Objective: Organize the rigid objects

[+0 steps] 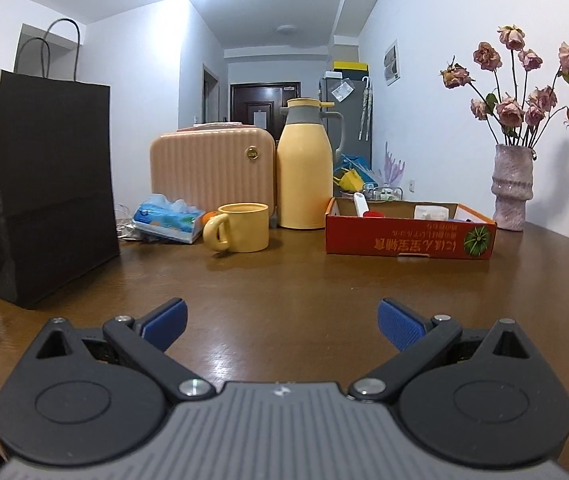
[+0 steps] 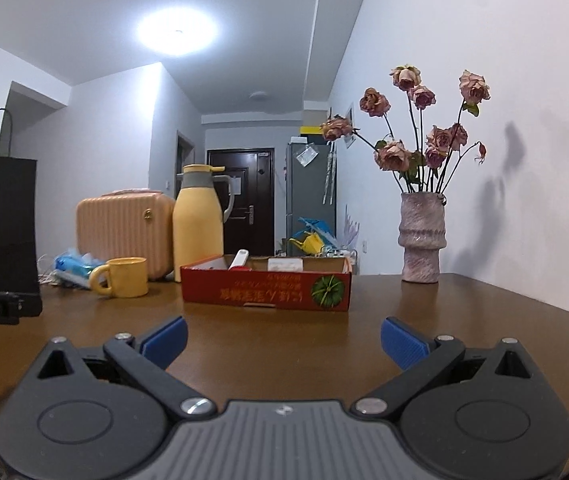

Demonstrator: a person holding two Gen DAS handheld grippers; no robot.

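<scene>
Both grippers gape empty. From the right gripper (image 2: 282,340), the shallow red cardboard box (image 2: 266,288) lies at twelve o'clock, long axis crosswise; from the left gripper (image 1: 282,324), at one o'clock, farther.

Ahead of the left claw (image 1: 282,322), whose pads are blue and ribbed, stand a yellow mug (image 1: 240,227) and a yellow flask (image 1: 305,168) with a grey collar. Ahead to its right lies a red box (image 1: 408,236) printed with a green melon; the desk (image 1: 284,280) is brown wood-grain.
</scene>
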